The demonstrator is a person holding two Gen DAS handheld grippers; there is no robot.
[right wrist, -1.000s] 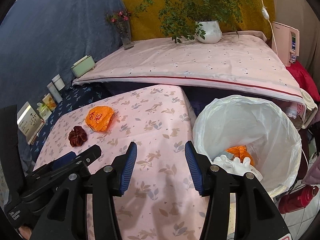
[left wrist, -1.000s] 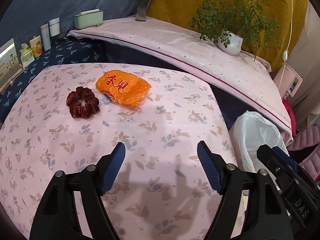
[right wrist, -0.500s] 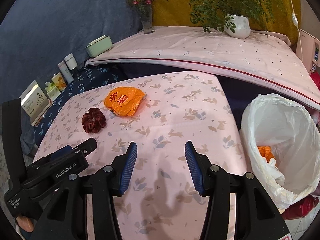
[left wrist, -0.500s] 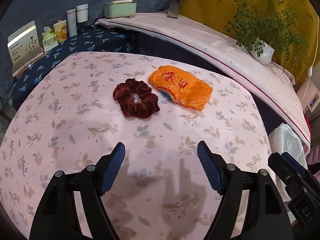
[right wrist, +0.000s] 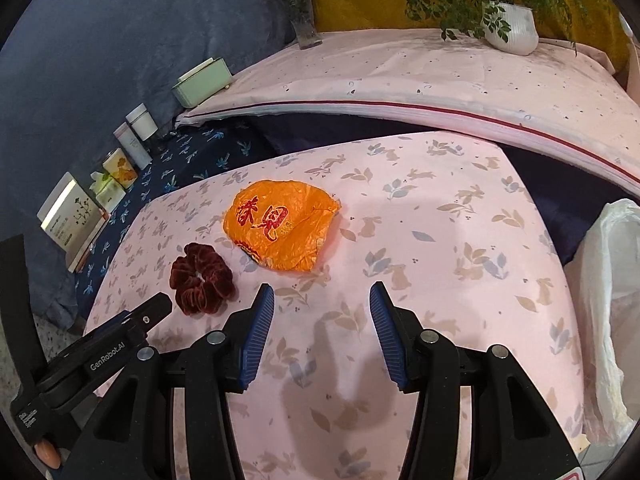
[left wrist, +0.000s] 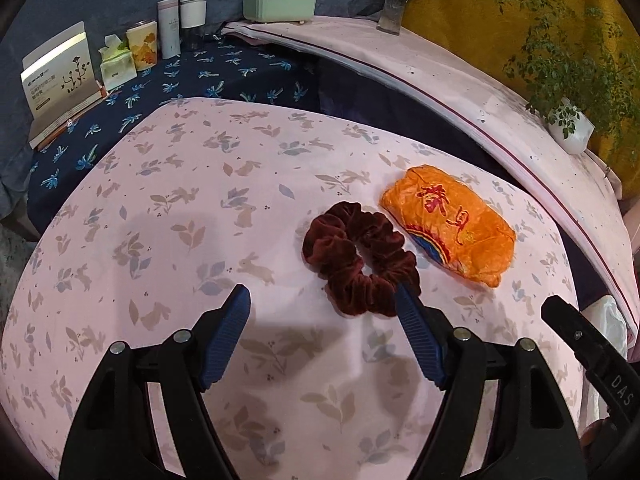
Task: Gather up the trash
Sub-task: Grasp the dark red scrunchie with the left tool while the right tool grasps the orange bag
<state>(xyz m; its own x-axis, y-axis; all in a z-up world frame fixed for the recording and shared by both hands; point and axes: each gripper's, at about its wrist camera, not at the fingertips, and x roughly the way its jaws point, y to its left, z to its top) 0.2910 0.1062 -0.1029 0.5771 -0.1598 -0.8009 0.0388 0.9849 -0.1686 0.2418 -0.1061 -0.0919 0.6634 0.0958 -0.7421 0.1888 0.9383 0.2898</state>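
Two grippers fill the bottom of their own views, both with jaws spread wide and nothing between them: the left gripper point(left wrist: 322, 300) sits low centre in the left wrist view, and the right gripper point(right wrist: 322, 300) low centre in the right wrist view, each above a pink leaf-and-rabbit print tablecloth point(left wrist: 168, 216). Just past the left gripper's right fingertip lies a dark red velvet scrunchie point(left wrist: 360, 258), right of centre in that frame, its near edge meeting the fingertip in the picture; whether they touch I cannot tell. Just beyond it, toward the right, an orange plastic wrapper point(left wrist: 450, 224) with red characters lies flat on the cloth, close beside the scrunchie. In the right wrist view the wrapper point(right wrist: 280, 226) sits at centre, ahead of the open jaws, with the scrunchie point(right wrist: 202, 278) to its lower left. A white bin bag point(right wrist: 608, 320) shows at the right edge of that view. Farther back, upper left, stand a card box point(left wrist: 60, 76), tissues point(left wrist: 116, 62) and jars point(left wrist: 180, 16) on dark blue cloth; a green box point(left wrist: 280, 4), flower vase point(left wrist: 396, 4) and potted plant point(left wrist: 570, 126) line the upper shelf.
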